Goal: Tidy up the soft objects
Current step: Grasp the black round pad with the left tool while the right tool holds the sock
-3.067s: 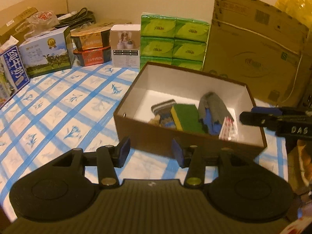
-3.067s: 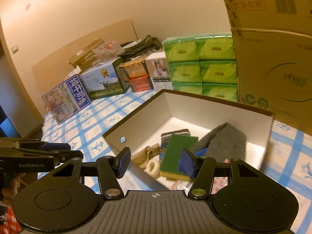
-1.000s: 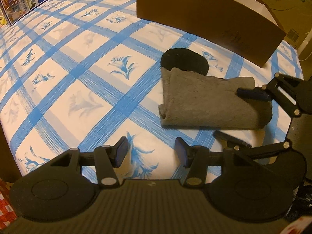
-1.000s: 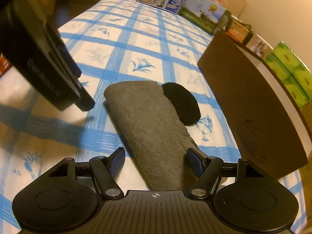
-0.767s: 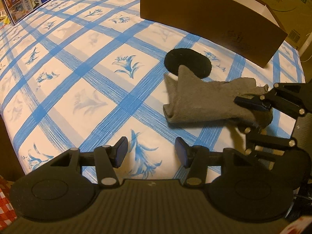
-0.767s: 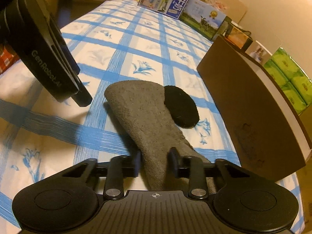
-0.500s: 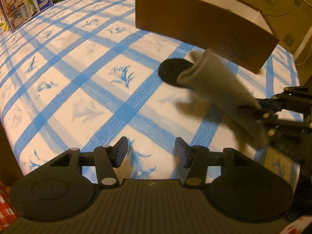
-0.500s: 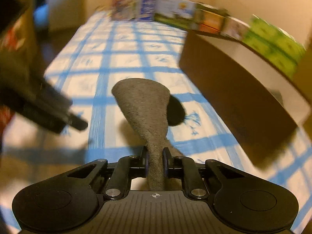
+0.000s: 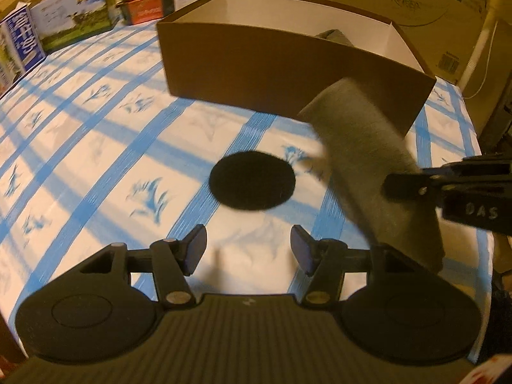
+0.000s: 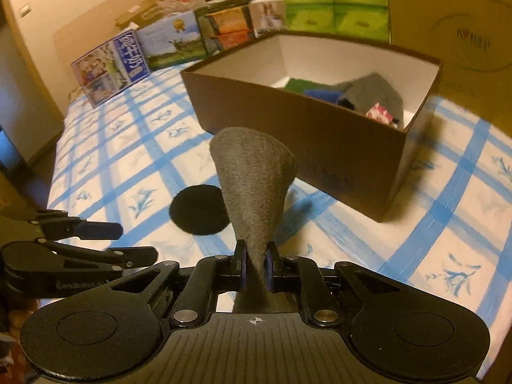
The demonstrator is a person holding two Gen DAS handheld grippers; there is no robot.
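Right gripper (image 10: 255, 264) clamped tight on grey cloth (image 10: 252, 188), cloth lifted off blue-checked tablecloth (image 10: 448, 224), hanging before brown box (image 10: 288, 118). Left gripper (image 9: 248, 248) jaws opening, nothing between. Black round pad (image 9: 252, 180) flat on tablecloth just beyond, near box's front wall. More soft items inside box, right end.

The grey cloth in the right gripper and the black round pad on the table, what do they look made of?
Grey cloth: looks like matte, fuzzy terry or fleece; it drapes limply. Black round pad: probably felt or dense foam, flat, matte, slightly fuzzy-edged.
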